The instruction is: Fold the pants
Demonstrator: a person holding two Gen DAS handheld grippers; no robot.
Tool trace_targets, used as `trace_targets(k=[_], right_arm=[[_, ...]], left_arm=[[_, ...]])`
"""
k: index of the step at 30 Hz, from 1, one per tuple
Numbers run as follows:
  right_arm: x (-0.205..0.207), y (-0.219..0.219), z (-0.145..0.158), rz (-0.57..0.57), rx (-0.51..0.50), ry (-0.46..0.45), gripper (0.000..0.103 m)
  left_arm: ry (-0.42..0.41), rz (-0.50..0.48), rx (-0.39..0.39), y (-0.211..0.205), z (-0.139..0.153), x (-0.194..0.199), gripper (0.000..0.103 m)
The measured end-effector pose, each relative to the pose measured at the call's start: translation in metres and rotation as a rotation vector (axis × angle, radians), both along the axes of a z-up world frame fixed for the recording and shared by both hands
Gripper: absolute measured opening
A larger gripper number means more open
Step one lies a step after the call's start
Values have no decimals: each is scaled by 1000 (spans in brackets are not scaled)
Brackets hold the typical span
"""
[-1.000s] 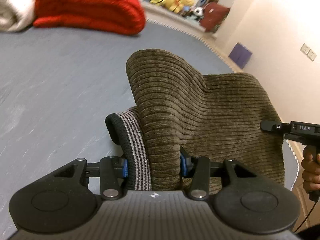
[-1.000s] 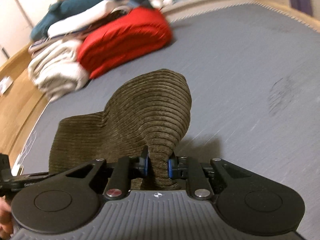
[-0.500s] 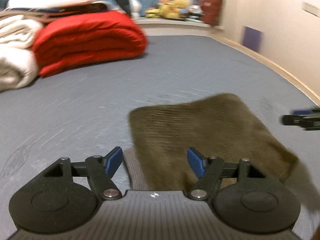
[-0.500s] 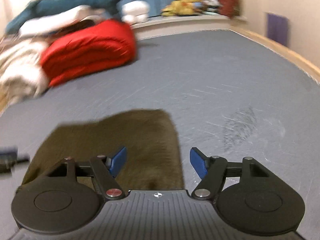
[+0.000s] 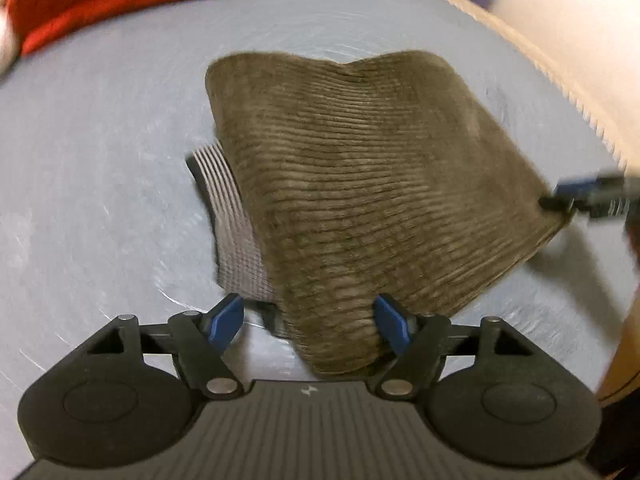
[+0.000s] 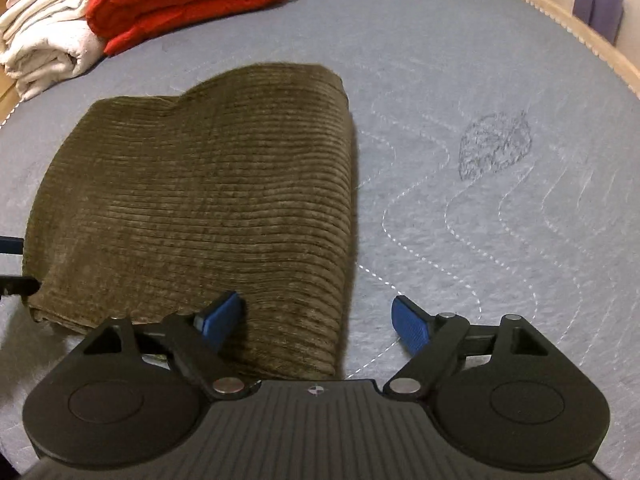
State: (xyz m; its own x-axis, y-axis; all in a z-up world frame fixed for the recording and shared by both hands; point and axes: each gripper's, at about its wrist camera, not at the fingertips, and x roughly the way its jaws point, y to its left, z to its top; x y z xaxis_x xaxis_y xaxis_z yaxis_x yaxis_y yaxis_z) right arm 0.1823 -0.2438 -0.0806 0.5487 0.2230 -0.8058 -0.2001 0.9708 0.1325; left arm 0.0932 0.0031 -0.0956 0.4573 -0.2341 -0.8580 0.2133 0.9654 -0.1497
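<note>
The olive corduroy pants [image 5: 360, 184] lie folded flat on the grey-blue bed, with a striped waistband [image 5: 236, 216] sticking out at their left edge. My left gripper [image 5: 310, 316] hangs low over the near left corner. Its jaws are closing with that corner between them, and the left pad stands clear of the cloth. In the right wrist view the pants [image 6: 200, 184] fill the left half. My right gripper [image 6: 316, 316] straddles their near right edge, its jaws opening wide and not pressing the fabric. The right gripper's fingertips [image 5: 592, 196] show at the pants' far right corner.
A folded red blanket [image 6: 188, 0] and white towels [image 6: 44, 48] are stacked at the back left of the bed [image 6: 480, 240]. A dark scuff [image 6: 494, 146] marks the cover right of the pants. The wooden bed edge [image 6: 580, 32] runs along the right.
Both grippers were shut on the lifted pants a second ago and have let go. The pants dropped flat onto the bed, and both hands have sunk toward them.
</note>
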Motion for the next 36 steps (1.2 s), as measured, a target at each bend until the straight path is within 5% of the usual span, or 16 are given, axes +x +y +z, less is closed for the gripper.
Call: trace_targets(k=[1,2,4,9,13,18,21,24,27,29,31,36], right_arm=[[-3,3,0,5,10,1,82],[-5,5,-2,8,18,6,82],[-7,8,-6,9,9,9,81],[-16,16,6,10,1,-11,75],[-19,30,4,49,-46,-20,77],[-21,28,8,39,-84,-37,78],[-26,22,12,21,-74,-63,78],[-27,19,2,23,-105,-44,80],[-29,19,-4,30,-136,-18,84],[-32,18,1,19,-149,-12,84],[-38,17,9,9,-156,-19,85],[-62,20,43,-58,-129,-103,86]], left_arm=[[10,-2,-27,0,2,0,51],[7,-7,-29,-2,4,-2,50],[-48,-34,36,-9,11,-8,22],[-177,9,38,-1,49,-15,17],[-105,-47,226,-21,11,-12,30],[-315,-78,331,-47,47,-38,38],[-296,-139,267,-46,39,-45,38],[-199,-196,338,-50,4,-40,39],[-214,-155,323,-51,21,-44,40],[-243,-132,312,-50,32,-51,53],[-272,-99,304,-49,39,-56,85],[-365,-26,248,-54,60,-73,90]])
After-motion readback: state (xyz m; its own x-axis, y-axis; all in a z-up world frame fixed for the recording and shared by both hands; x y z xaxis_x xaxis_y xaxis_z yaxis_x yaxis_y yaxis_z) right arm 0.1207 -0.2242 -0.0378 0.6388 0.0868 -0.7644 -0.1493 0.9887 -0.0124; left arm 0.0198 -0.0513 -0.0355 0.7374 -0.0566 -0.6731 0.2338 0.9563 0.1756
